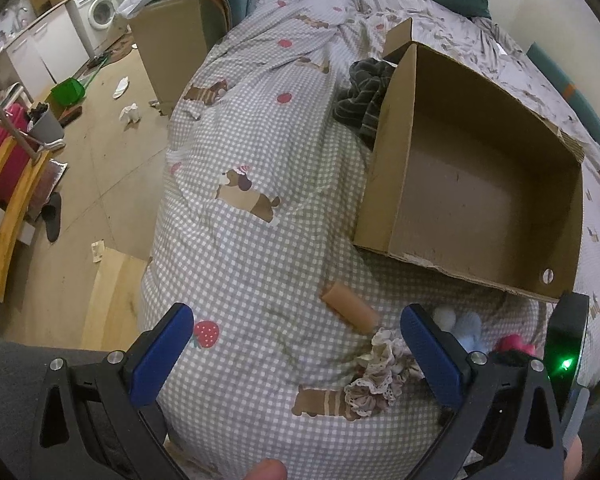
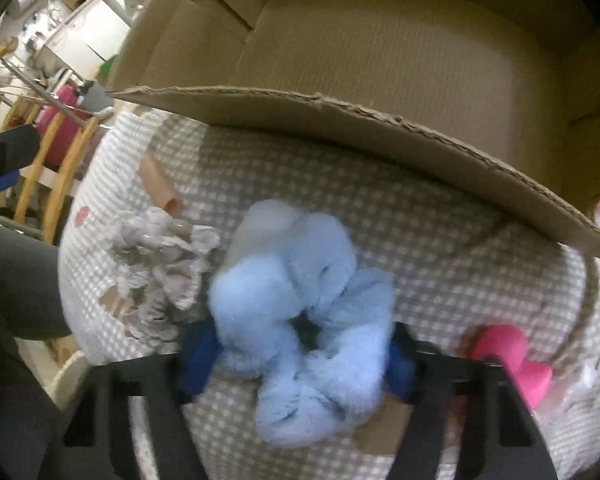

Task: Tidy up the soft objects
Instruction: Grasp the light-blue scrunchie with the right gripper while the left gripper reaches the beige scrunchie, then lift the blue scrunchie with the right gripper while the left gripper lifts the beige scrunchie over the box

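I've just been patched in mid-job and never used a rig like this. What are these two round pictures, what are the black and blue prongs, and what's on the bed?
No robot here: a person holds a two-finger tool in each hand, and a fisheye camera on each looks along its fingers. The left view shows the left tool wide open over a checked duvet, holding nothing. Ahead lies an empty cardboard box, with a lace scrunchie near the right finger. The right view shows the right tool with its blue pads either side of a fluffy blue scrunchie; the picture is blurred, so whether it grips is unclear. A pink item lies to its right.
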Available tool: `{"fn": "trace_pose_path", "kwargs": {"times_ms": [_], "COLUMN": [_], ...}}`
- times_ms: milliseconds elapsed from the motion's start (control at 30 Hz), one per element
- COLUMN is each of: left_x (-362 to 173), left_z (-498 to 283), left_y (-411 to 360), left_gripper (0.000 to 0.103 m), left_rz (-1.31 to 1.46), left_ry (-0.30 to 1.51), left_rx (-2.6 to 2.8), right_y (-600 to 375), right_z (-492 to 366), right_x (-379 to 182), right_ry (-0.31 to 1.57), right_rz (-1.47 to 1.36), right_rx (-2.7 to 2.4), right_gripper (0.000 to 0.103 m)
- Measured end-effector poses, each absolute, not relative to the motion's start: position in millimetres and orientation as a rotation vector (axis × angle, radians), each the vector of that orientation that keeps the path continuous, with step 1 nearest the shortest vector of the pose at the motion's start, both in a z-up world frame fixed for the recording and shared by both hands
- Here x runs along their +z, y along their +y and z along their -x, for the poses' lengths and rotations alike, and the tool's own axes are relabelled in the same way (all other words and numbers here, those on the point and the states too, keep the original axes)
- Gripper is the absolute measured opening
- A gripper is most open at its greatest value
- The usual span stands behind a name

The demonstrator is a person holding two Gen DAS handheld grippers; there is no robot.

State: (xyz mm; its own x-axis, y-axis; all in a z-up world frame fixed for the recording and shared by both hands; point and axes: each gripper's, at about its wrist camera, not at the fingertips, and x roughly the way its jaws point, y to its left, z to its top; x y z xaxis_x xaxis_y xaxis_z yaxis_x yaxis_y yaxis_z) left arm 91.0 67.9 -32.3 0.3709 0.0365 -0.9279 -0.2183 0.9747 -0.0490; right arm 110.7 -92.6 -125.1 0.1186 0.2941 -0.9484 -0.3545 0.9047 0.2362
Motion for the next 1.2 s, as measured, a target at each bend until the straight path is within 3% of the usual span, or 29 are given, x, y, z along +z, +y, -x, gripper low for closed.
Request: {"fn": "trace_pose_path", "kwargs": {"times_ms": [67, 100, 467, 700, 1000, 1067, 1167, 1200], "left_x": [-32.4, -32.5, -33.3, -50.3, -98.6, -105.9, -109.8, -107.2], "left_z": [-91.2, -91.3, -87.2, -82.4, -78.4, -79.5, -80.7, -80.5], "left_y": [67.7, 68.6, 71.8, 49.6, -4.4, -7.8, -10.1, -10.3], "left_gripper": [0.103, 0.103, 0.103, 0.1, 0.075, 0.046, 0.017, 0.016], "left_rz": [0.172, 0.172, 0.19, 0.119, -0.042, -0.046, -0.035, -0.034], "left_ry": [1.18, 1.18, 1.188, 1.246, 1.401, 1.409, 1.417, 1.408], "left_rx": [0.166, 0.169, 0.167, 0.097, -0.067, -0.08, -0.114, -0.125], "right_y": [-96.9, -99.6, -157.5, -195.6, -201.3, -203.6, -200.0, -200.0], "right_z": [-112.4, -111.8, -87.8, -77.6, -82.8, -80.6, -84.5, -82.9], "right_x": [-122.1, -118.2, -19.5, -24.7, -31.5, -32.9, -33.6, -32.9], "right_ry": [1.374, 1.369, 1.235, 1.13, 1.14, 1.145, 1.142, 1.14], "right_rz": [0.031, 0.005, -0.2, -0.288, -0.283, -0.286, -0.28, -0.279], "right_rx": [0.507, 0.52, 0.602, 0.407, 0.37, 0.37, 0.376, 0.379], "right_gripper": [0.021, 0.019, 0.019, 0.019, 0.019, 0.019, 0.019, 0.019]}}
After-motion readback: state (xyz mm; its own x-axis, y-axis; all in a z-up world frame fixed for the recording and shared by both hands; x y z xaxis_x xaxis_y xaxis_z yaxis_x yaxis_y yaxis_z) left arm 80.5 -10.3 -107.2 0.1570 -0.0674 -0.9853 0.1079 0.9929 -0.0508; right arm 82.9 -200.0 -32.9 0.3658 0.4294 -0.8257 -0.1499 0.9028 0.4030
